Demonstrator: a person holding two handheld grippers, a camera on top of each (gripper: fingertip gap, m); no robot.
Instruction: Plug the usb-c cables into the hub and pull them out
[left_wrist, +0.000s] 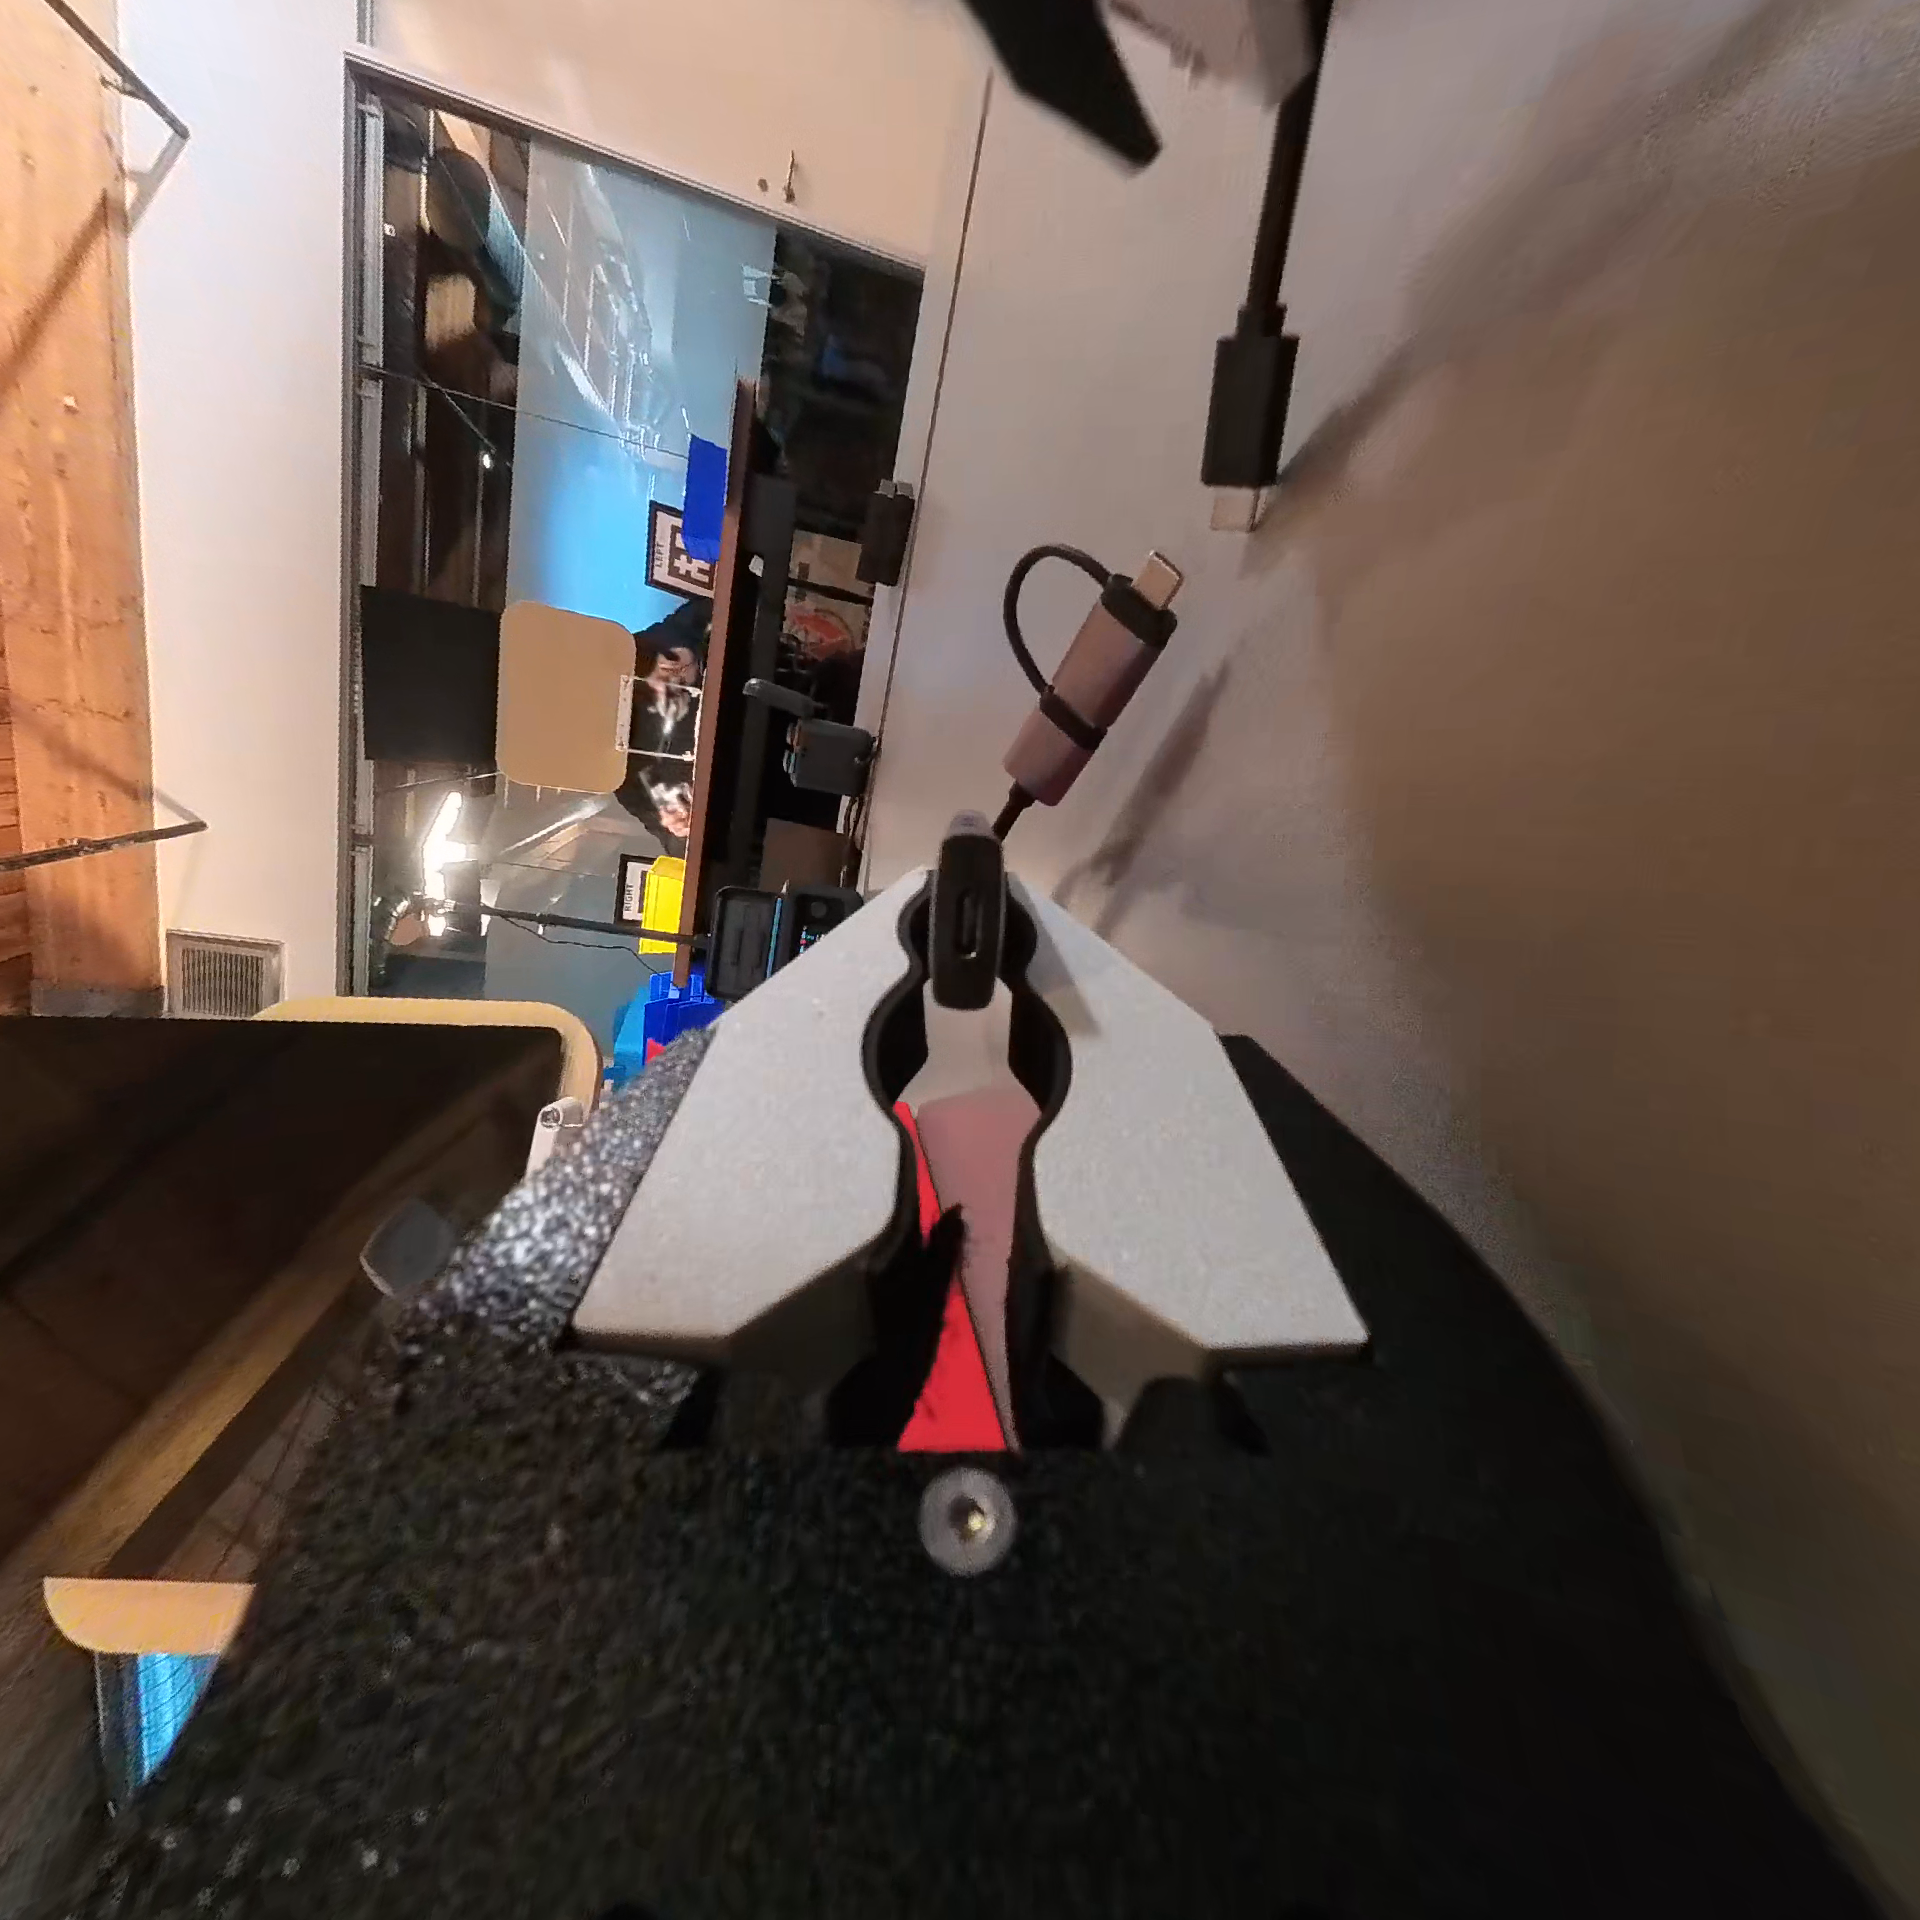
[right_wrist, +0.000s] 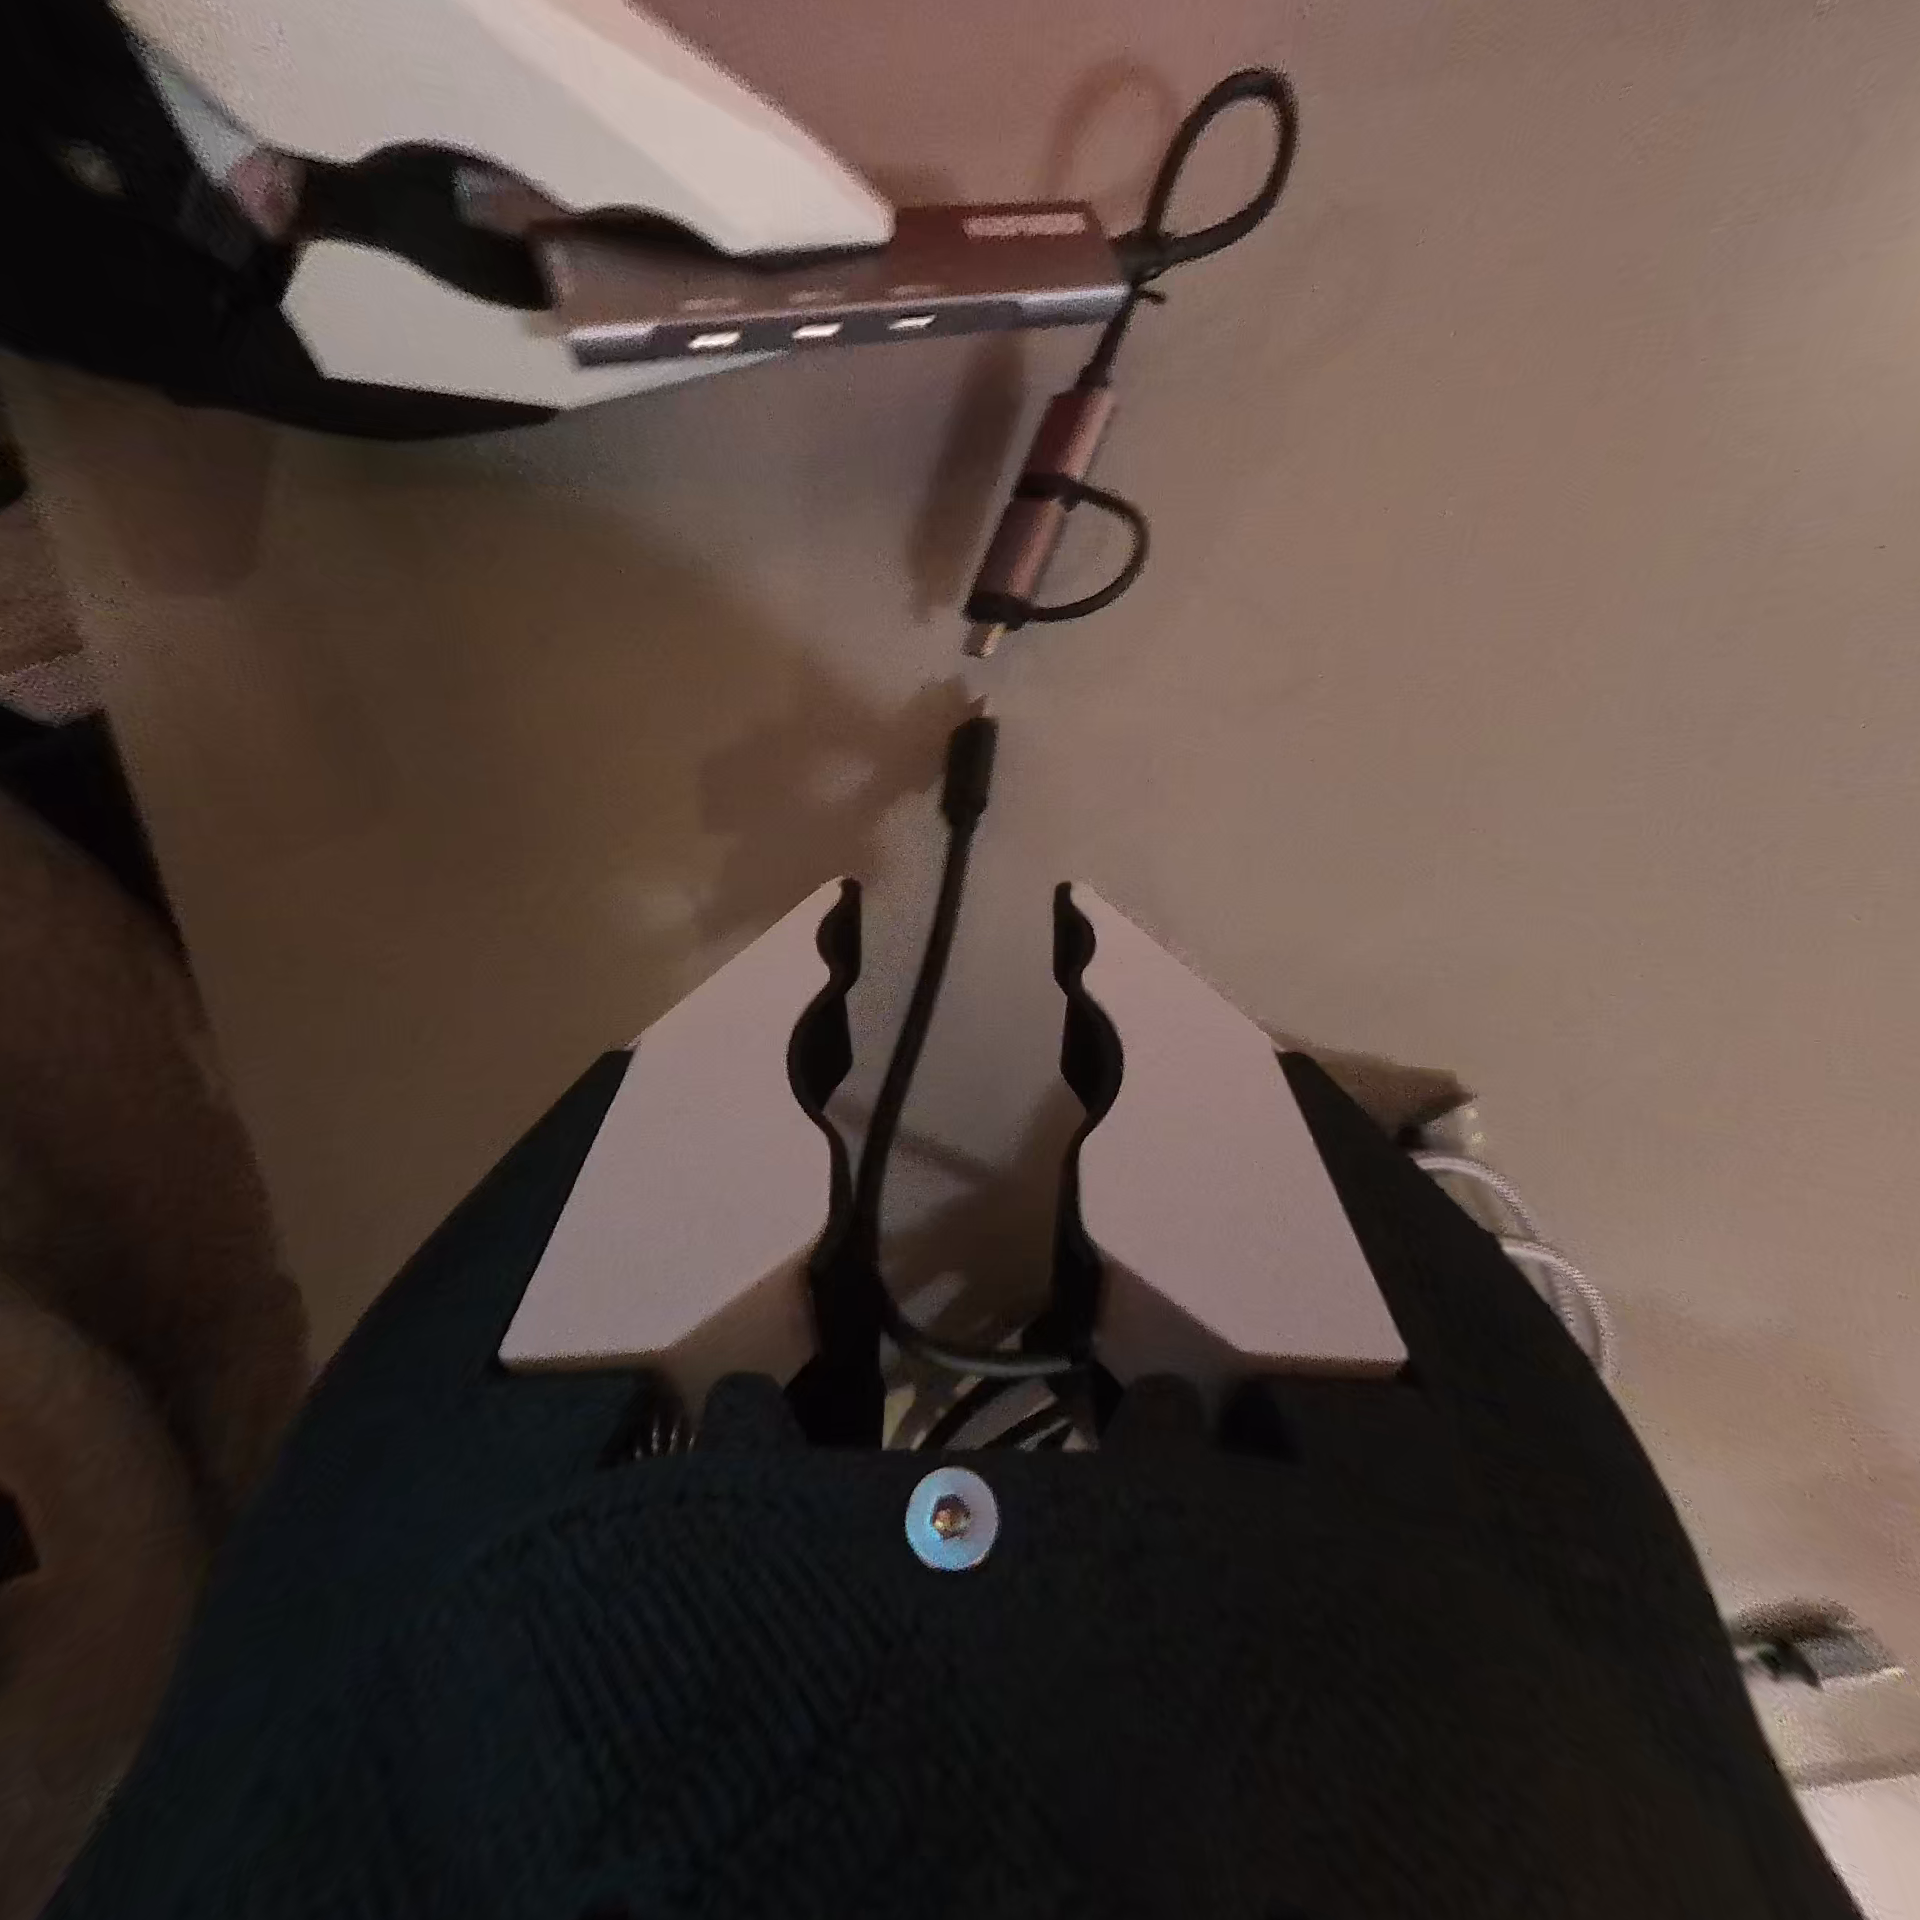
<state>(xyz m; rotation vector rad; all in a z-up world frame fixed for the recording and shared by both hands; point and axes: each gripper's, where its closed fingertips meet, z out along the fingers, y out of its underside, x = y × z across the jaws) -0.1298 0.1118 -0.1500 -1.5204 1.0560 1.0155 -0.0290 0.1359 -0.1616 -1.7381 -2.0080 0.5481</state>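
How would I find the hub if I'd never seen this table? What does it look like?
Start at the pale table in the right wrist view and find the left gripper coming in from the top left. The hub is the flat grey bar clamped between its white fingers. Unlike the thin black cable and the small pinkish adapter nearby, it has a row of small ports along its edge.

Place: I see a shared office or lab workspace.
Evidence: glass partition (left_wrist: 582, 540), a desk (left_wrist: 717, 665) beyond it, stacked blue and yellow storage bins (left_wrist: 665, 997), wall vent (left_wrist: 223, 971), timber wall (left_wrist: 62, 520).
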